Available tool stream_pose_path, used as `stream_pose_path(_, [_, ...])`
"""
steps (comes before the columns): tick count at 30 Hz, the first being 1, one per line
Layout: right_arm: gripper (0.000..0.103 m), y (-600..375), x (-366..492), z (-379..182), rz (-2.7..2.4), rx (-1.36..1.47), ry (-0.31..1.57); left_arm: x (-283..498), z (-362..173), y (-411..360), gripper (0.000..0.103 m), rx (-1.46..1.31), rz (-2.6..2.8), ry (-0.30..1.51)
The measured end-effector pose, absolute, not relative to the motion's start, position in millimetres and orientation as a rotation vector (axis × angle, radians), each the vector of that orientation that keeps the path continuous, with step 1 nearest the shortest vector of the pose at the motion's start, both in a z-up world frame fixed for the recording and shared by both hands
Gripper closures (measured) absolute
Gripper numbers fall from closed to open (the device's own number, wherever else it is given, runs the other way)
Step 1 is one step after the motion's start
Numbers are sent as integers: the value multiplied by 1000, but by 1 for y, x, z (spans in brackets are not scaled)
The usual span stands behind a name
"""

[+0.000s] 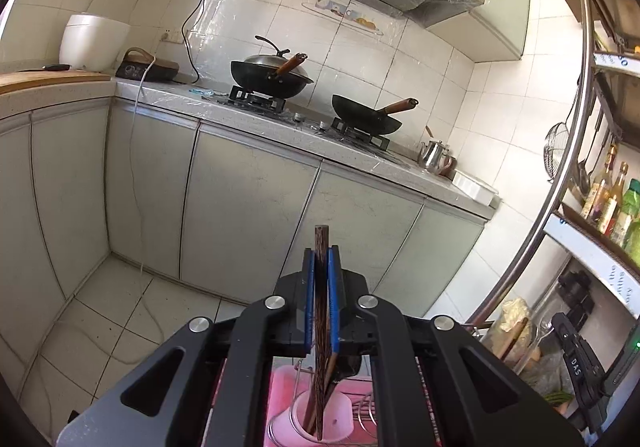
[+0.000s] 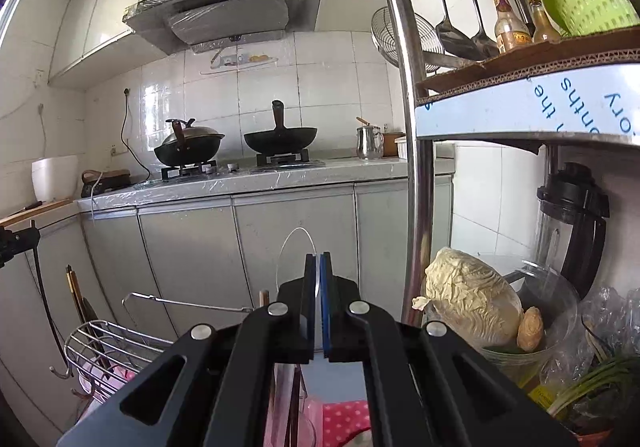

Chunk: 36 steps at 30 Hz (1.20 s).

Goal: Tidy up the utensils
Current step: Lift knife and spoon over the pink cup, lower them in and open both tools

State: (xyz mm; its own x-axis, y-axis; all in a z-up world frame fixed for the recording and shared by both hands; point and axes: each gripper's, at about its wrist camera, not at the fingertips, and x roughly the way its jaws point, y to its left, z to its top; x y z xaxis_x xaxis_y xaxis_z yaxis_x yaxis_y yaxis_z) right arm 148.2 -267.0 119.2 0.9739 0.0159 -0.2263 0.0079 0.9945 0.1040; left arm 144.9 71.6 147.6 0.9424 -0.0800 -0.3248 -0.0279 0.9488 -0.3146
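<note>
Your left gripper (image 1: 322,247) was clenched on dark wooden chopsticks (image 1: 321,287); they stood nearly upright between the blue pads, top ends above the fingertips and lower ends reaching down into a pale pink cup (image 1: 320,419) directly below. I could make out at least two sticks there, though how many in all I could not tell. Your right gripper (image 2: 319,267) was clamped on one clear, thin utensil (image 2: 296,247), its rounded loop showing above and to the left of the fingertips; what kind of utensil it was I could not say. A wire drying rack (image 2: 100,343) sat low at the left of the right wrist view, with a few more dark sticks (image 2: 74,287) standing at its far left edge. My worry was the chopsticks: held only by a narrow pinch, they could pivot or slide unevenly, and one might slip free if you tilted the gripper or snagged the tips on the cup's rim. The clear piece looked slick and thin, so it could twist out of the pads. Across the room two woks (image 1: 272,77) sat on the stove, one lidded, beside one steel kettle (image 1: 434,155).
</note>
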Motion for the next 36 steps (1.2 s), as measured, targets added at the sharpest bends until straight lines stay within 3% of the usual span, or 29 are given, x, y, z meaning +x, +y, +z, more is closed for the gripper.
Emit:
stream_pose_path(15, [101, -265, 156, 92, 19, 116, 293, 158, 136, 66, 97, -310, -10, 322])
stream_pose_path(28, [101, -261, 149, 64, 68, 141, 401, 155, 68, 54, 97, -313, -43, 476])
stream_pose_path(36, [101, -265, 148, 50, 91, 183, 465, 153, 52, 53, 97, -329, -54, 516])
